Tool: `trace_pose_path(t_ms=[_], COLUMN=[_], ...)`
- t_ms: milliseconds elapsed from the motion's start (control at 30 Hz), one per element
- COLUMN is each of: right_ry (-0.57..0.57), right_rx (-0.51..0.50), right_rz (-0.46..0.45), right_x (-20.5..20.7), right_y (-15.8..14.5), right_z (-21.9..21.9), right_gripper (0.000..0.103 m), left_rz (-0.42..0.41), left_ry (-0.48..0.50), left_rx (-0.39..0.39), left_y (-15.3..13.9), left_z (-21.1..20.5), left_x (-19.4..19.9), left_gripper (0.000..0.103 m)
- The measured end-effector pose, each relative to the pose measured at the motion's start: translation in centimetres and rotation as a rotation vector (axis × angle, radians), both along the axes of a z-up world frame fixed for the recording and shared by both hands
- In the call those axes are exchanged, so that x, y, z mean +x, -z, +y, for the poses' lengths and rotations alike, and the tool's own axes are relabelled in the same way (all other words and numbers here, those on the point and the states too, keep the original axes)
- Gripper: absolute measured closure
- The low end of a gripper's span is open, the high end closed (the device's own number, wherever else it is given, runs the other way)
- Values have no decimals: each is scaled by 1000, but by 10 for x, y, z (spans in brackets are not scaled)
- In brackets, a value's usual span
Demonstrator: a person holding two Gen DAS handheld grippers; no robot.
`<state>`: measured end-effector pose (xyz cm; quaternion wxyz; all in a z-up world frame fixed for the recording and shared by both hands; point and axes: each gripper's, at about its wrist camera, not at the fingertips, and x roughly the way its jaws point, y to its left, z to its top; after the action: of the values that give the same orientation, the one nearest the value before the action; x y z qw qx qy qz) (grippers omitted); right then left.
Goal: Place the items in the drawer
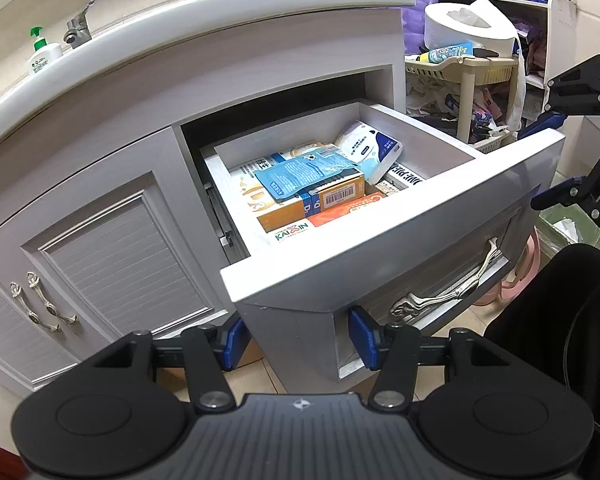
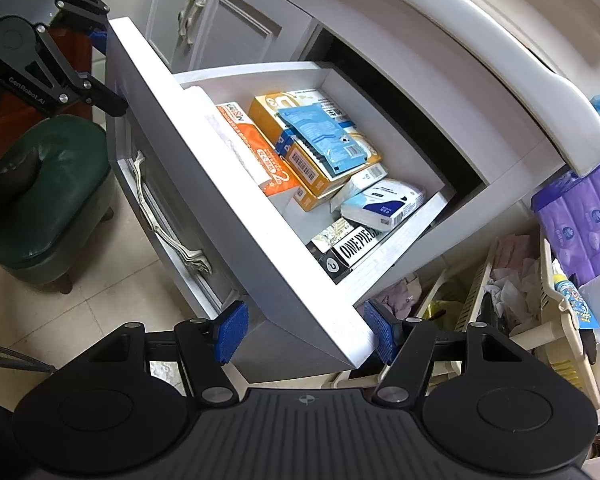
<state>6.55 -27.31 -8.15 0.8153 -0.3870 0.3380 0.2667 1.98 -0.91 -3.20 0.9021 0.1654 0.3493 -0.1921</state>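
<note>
Drawer (image 1: 388, 240) is pulled wide out of the vanity and stuffed with boxes – blue pouch (image 1: 306, 174) on top of the orange box (image 2: 300, 148) – while left gripper (image 1: 296, 338) and right gripper (image 2: 306, 330) both hang spread apart, empty.

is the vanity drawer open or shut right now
Open. The drawer is pulled well out of the cabinet, its boxes exposed from above.

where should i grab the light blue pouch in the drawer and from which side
The light blue pouch lies flat on top of the orange box, nothing over it. Come straight down from above and pinch a long edge that overhangs the box, probably the one toward the drawer front; a flat face gives the fingers nothing to close on. Both grippers are open and empty.
</note>
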Motion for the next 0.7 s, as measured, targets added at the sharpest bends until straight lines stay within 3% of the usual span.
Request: trace_pose_path(t_ms=[167, 300, 367, 433, 600, 700], right_ry=[-5, -3, -2, 0, 4, -16], right_rx=[-3, -1, -4, -7, 31, 36], right_rz=[2, 12, 16, 19, 37, 20], right_x=[1, 2, 3, 3, -1, -10], right_y=[1, 3, 4, 5, -5, -15], right_z=[0, 3, 4, 5, 0, -1], right_gripper=[38, 30, 29, 29, 27, 27], left_rz=[-1, -4, 21, 31, 23, 37], left_ry=[5, 12, 33, 35, 54, 49], left_rx=[2, 16, 0, -6, 83, 83], left_y=[1, 1, 2, 2, 4, -2], left_z=[0, -1, -2, -6, -14, -11], left_x=[-2, -3, -3, -4, -10, -15], left_gripper=[41, 40, 10, 7, 7, 7])
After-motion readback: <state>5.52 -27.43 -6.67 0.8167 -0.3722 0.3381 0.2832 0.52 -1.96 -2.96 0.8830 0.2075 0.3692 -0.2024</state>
